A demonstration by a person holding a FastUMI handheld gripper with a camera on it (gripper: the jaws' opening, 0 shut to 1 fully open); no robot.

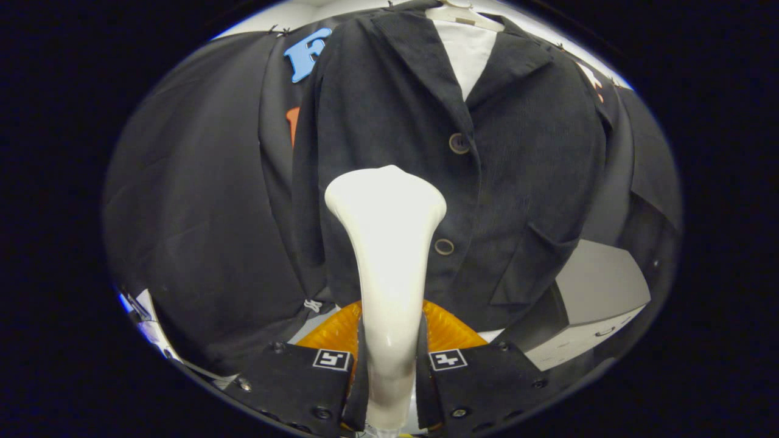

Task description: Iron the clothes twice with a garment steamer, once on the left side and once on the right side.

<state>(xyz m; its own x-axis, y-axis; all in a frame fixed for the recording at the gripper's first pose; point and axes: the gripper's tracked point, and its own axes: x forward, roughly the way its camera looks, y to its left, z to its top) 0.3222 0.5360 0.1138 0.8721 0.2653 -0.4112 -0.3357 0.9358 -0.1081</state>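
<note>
The gripper (389, 365) is closed on the handle of the steamer (386, 243) — both fingers press against the narrow white stem from either side, with no gap showing between them and it. The steamer rises straight ahead from between the fingers and widens into a broad flat head, which sits in front of the jacket's (499, 182) left half, just left of the button line. Whether the head touches the cloth cannot be told.

The jacket is dark, ribbed like corduroy, and hangs on a pale hanger (465, 13) with a white shirt (467, 52) showing at the open collar. Two brown buttons run down the front: the upper button (459, 143) above and right of the steamer head, the lower button (443, 246) just right of its neck. A flap pocket (535, 267) lies on the jacket's right side.

Below the jacket hem, behind the fingers, sits an orange ribbed object (447, 331) — and to the right, a grey box (599, 298).
</note>
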